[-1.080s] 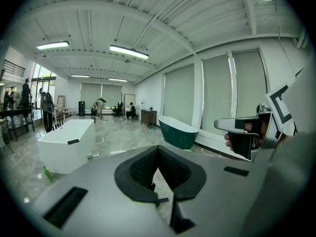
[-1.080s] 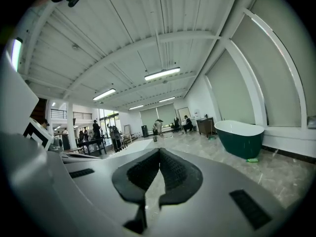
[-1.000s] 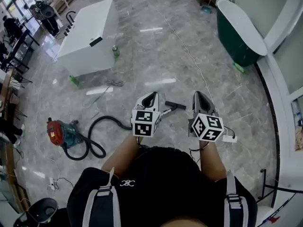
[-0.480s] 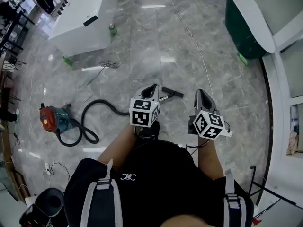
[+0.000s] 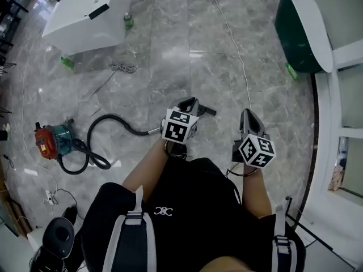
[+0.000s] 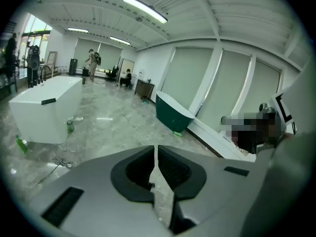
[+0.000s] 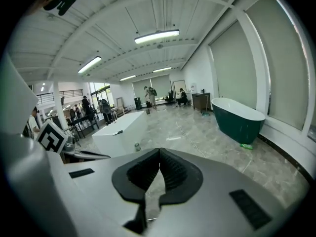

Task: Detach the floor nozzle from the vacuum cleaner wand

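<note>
The vacuum cleaner [image 5: 48, 139], red and teal, lies on the marble floor at the left. Its black hose [image 5: 96, 146] loops toward a thin metal wand [image 5: 152, 131]. The wand runs under my left gripper [image 5: 190, 102], and the small black floor nozzle [image 5: 206, 110] shows just right of that gripper's tips. In the left gripper view the left gripper [image 6: 156, 150] is shut with nothing in it. My right gripper [image 5: 247, 115] hangs to the right of the nozzle, apart from it. In its own view the right gripper [image 7: 159, 152] is shut and empty too.
A white bathtub block [image 5: 85, 16] stands at the far left with a green bottle [image 5: 128, 20] beside it. A dark green bathtub [image 5: 303, 30] sits at the far right by the raised white sill [image 5: 326, 123]. A thin cable [image 5: 229, 33] crosses the floor; a cord coil [image 5: 122, 68] lies nearby.
Both grippers have sunk and moved forward toward the nozzle as the person stepped ahead. The left gripper now hangs over the wand's nozzle end. Both stayed shut.
</note>
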{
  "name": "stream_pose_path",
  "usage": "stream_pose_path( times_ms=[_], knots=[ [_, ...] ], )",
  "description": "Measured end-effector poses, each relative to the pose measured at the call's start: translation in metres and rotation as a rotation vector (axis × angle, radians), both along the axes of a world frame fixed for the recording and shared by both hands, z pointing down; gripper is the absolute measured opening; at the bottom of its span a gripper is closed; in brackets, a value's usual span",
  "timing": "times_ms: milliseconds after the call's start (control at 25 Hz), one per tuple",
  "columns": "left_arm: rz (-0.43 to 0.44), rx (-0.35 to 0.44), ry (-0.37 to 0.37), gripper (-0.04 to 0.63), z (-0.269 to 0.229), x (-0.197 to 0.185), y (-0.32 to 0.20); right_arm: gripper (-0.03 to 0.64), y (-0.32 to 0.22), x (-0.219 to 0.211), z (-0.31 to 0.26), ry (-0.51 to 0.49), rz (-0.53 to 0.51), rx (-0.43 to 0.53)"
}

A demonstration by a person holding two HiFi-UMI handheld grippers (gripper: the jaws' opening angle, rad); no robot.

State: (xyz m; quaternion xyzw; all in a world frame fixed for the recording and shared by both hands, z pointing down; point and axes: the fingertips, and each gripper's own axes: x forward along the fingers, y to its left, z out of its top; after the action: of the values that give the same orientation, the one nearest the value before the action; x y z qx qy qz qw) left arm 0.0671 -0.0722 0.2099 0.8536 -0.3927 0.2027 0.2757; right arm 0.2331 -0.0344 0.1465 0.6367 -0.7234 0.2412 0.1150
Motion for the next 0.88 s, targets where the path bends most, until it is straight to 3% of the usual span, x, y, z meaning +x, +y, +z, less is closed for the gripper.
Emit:
stream_pose_path(
  times_ms=[80,280,360,480,600,720,800,880],
  knots=[
    [0.037,-0.04,-0.04,0.008,0.037,-0.005,-0.011,0.015,-0.013,-0.004,0.018,0.0,-0.003,-0.043],
    [0.114,-0.117,-0.226,0.008,0.14,-0.016,-0.024,0.015,-0.035,-0.002,0.087,0.014,-0.049,-0.197],
    [0.1,-0.191,-0.231,0.008,0.184,-0.02,-0.026,0.015,-0.049,0.0,0.12,0.004,-0.07,-0.255],
    [0.134,-0.297,-0.248,0.041,0.257,-0.022,-0.029,0.015,-0.076,-0.006,0.174,-0.103,-0.072,-0.325],
    [0.227,-0.352,-0.346,0.146,0.36,-0.025,-0.02,0.015,-0.088,-0.015,0.253,-0.181,-0.106,-0.399],
    [0.313,-0.348,-0.504,0.158,0.481,-0.027,-0.009,0.015,-0.095,-0.012,0.349,-0.149,-0.186,-0.447],
    [0.379,-0.316,-0.609,0.158,0.56,-0.025,-0.009,0.015,-0.111,-0.002,0.405,-0.12,-0.222,-0.431],
    [0.426,-0.332,-0.676,0.158,0.636,-0.018,0.0,0.015,-0.125,0.011,0.455,-0.126,-0.247,-0.401]
  ],
)
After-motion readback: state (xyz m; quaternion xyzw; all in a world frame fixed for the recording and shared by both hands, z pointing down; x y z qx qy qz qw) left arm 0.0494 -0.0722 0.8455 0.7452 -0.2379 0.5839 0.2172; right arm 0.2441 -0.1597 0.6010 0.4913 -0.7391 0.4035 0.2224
